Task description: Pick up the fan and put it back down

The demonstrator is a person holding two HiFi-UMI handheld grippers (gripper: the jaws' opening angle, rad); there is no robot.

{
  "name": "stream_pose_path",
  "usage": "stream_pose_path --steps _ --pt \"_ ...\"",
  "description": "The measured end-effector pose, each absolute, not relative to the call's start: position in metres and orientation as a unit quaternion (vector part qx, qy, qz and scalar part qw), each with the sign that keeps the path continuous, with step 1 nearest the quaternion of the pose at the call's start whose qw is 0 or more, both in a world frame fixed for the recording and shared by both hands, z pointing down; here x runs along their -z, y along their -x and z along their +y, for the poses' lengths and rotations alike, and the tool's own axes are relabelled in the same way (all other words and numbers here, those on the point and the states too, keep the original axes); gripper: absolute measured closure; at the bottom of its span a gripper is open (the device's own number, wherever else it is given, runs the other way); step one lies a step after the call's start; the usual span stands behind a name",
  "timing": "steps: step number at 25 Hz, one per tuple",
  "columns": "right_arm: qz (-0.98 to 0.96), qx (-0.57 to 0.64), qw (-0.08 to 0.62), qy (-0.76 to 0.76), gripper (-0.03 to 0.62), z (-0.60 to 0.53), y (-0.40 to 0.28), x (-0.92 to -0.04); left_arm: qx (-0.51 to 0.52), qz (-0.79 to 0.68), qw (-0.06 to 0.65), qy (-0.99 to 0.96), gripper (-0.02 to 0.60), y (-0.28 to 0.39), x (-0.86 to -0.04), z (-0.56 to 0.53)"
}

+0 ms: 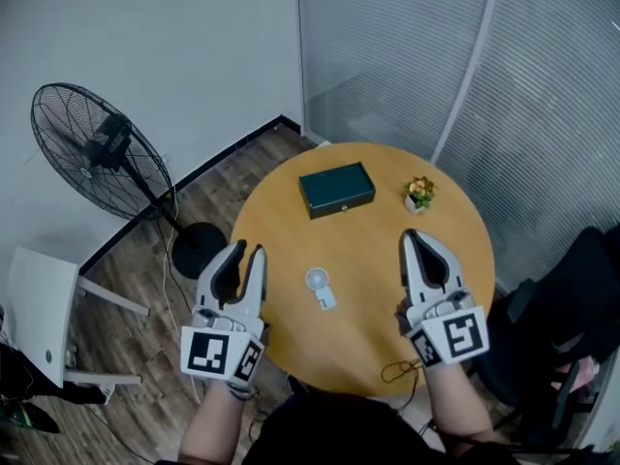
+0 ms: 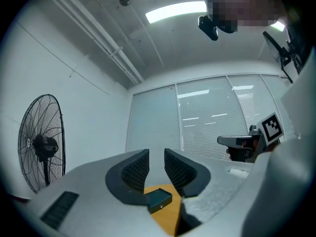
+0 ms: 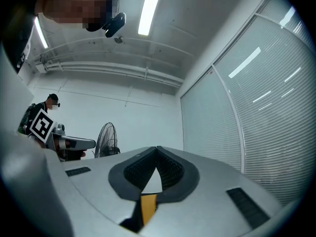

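A small white hand-held fan lies on the round wooden table, between my two grippers and touching neither. My left gripper hovers over the table's left edge, to the left of the fan. Its jaws are shut down to a thin slit with nothing in it. My right gripper hovers to the right of the fan, with its tips together and empty. Both point towards the far side of the table.
A dark green box and a small potted plant sit at the table's far side. A tall black floor fan stands by the left wall, and a white chair nearer. Glass partitions lie beyond, with dark seating at the right.
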State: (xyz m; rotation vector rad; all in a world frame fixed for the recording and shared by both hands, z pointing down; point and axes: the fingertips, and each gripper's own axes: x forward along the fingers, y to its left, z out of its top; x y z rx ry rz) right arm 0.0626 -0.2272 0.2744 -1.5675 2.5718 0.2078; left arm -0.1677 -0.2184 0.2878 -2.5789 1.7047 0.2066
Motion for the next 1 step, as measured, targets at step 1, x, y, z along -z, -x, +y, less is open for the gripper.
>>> stream_pose_path --steps 1 --pt "0.85 -0.069 0.061 0.518 0.589 -0.2273 -0.0613 -0.2745 -0.066 0.55 0.02 0.832 0.488 0.1687 -0.2886 -0.2188"
